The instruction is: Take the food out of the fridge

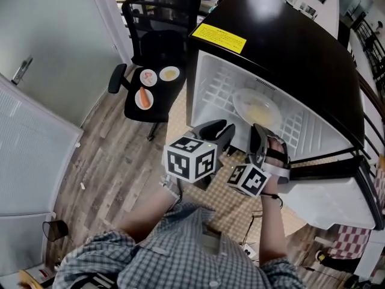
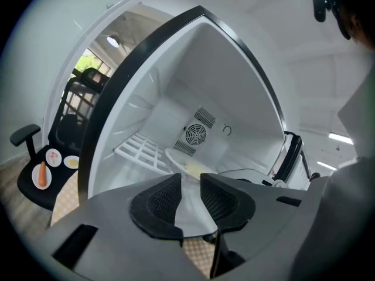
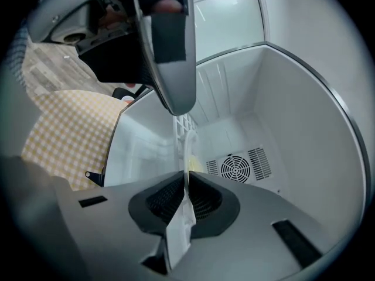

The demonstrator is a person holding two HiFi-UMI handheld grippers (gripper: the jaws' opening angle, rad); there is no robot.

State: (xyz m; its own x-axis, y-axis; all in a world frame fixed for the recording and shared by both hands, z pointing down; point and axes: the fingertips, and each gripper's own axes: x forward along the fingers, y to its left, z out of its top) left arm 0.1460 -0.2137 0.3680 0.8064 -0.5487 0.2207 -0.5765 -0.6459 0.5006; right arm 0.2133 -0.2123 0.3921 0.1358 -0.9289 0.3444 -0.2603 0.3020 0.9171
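Pinches with the right gripper (image 3: 186,179) the near rim of the plate (image 1: 255,108): white, round, shallow, with pale yellow food in its middle, lying on the wire shelf (image 2: 137,148) inside the fridge (image 1: 289,47). Holds the left gripper (image 2: 190,185) with fingers spread and empty, plate just beyond them.

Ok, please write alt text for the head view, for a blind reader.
Seen from above, a person's right tool grips the rim of a plate of food inside an open black fridge, the left tool open beside it. Three small plates sit on an office chair.
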